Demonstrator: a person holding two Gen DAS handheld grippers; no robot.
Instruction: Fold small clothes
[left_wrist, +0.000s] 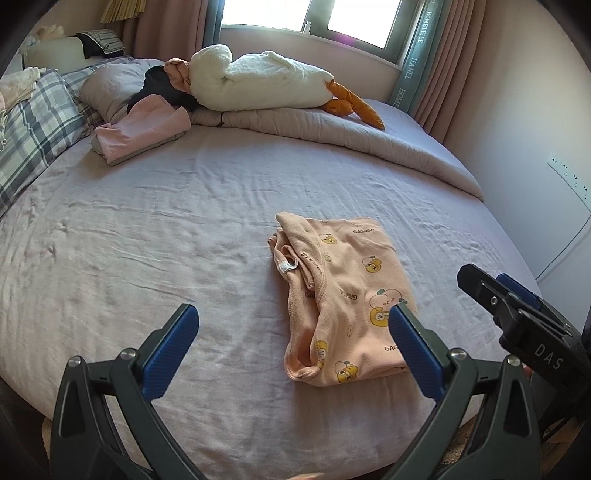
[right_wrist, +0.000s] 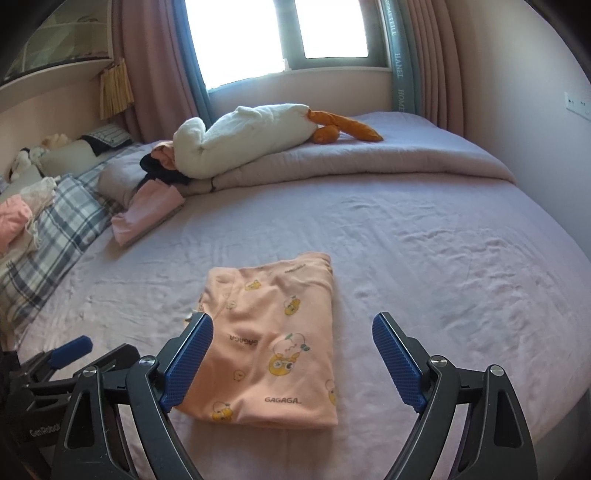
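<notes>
A small peach garment (left_wrist: 347, 295) printed with cartoon ducks lies folded into a rectangle on the lilac bedsheet (left_wrist: 147, 229). Its left edge shows loose layers and a white label. My left gripper (left_wrist: 291, 310) hovers above the garment's near left side, its blue pads wide apart and holding nothing. In the right wrist view the same garment (right_wrist: 273, 332) lies flat on the bedsheet (right_wrist: 443, 258). My right gripper (right_wrist: 292, 317) stands open over its near end, with no cloth pinched. The two grippers sit side by side, close to the bed's near edge.
A folded pink garment (left_wrist: 144, 129) lies at the far left beside a plaid pillow (left_wrist: 33, 136). A white plush goose (left_wrist: 258, 83) rests on the rolled quilt (left_wrist: 369, 140) under the window. Curtains and a wall (left_wrist: 517, 129) bound the right side.
</notes>
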